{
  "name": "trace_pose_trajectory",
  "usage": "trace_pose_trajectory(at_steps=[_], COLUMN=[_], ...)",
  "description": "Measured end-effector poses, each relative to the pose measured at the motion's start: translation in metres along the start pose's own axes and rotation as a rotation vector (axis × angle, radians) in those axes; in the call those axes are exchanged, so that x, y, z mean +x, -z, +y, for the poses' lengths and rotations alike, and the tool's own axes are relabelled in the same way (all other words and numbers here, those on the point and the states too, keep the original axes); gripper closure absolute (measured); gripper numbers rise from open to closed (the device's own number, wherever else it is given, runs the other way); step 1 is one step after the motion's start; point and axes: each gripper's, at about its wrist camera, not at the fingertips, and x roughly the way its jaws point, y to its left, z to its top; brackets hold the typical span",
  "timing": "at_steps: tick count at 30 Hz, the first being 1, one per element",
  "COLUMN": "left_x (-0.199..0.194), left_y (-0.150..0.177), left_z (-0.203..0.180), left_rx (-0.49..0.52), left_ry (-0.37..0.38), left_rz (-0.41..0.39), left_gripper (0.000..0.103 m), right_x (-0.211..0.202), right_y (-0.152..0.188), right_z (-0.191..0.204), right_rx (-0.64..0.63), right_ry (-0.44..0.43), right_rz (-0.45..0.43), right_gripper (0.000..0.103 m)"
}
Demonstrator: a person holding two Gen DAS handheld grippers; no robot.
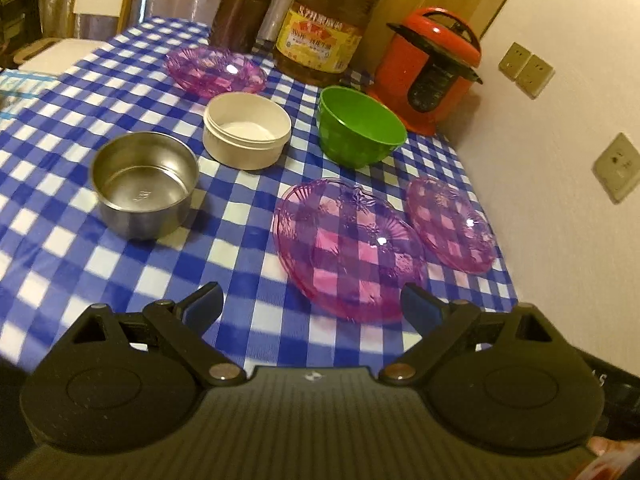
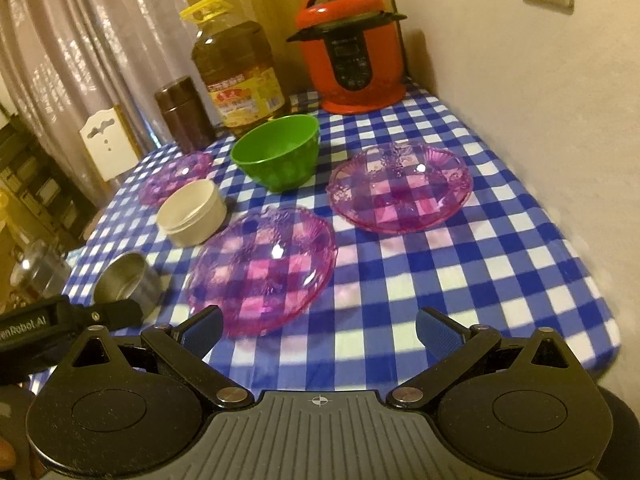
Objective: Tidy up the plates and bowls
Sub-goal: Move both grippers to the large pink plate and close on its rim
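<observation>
A red pressure cooker (image 2: 352,68), oil jug (image 2: 238,76) and brown canister (image 2: 185,114) (all upright) line the checkered tablecloth's (image 2: 460,264) far edge.

Brushed metal bowl (image 1: 145,184) (dull sheen), glossy clear pink plastic plates (image 1: 348,246), matt cream tub (image 1: 247,135), smooth green plastic bowl (image 1: 360,126).

The cloth (image 1: 132,264) beneath the gripper was blue-and-white check. Just ahead lay a clear pink plate (image 1: 348,246) with a moulded flower pattern; two more like it lay to its right (image 1: 450,224) and far ahead-left (image 1: 216,68). Further ahead stood a grey steel bowl (image 1: 146,182), a cream tub (image 1: 247,135), a green bowl (image 1: 360,126), a red-and-black cooker (image 1: 430,68) and a yellow-labelled amber oil bottle (image 1: 324,24).
</observation>
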Motion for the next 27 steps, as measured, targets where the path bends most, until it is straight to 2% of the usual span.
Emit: trace_pose_trajectory(at_steps=[3, 5, 9, 18, 21, 23, 25, 27], left_x=[0.024, 0.04, 0.067, 0.105, 0.112, 0.115, 0.117, 0.118], left_y=[-0.01, -0.015, -0.023, -0.023, -0.021, -0.02, -0.02, -0.02], left_z=[0.004, 0.008, 0.019, 0.026, 0.025, 0.026, 0.027, 0.027], left_rx=[-0.01, -0.024, -0.057, -0.049, -0.035, -0.031, -0.035, -0.032], left_ry=[0.002, -0.006, 0.003, 0.004, -0.006, -0.005, -0.001, 0.0], left_rz=[0.019, 0.034, 0.051, 0.075, 0.071, 0.069, 0.067, 0.062], left_gripper=[0.009, 0.013, 0.017, 0.028, 0.033, 0.041, 0.043, 0.05], right_x=[0.023, 0.039, 0.067, 0.112, 0.117, 0.119, 0.12, 0.121], right_y=[-0.009, -0.013, -0.018, -0.017, -0.016, -0.015, -0.015, -0.014], right_z=[-0.004, -0.008, -0.015, -0.025, -0.027, -0.027, -0.029, -0.029], right_rx=[0.008, 0.017, 0.053, 0.1, 0.109, 0.111, 0.117, 0.118], right_ry=[0.004, 0.002, 0.001, -0.004, -0.011, -0.013, -0.016, -0.018], right_rz=[-0.005, 0.004, 0.019, 0.06, 0.063, 0.064, 0.064, 0.066], right_gripper=[0.005, 0.015, 0.02, 0.047, 0.054, 0.06, 0.063, 0.066])
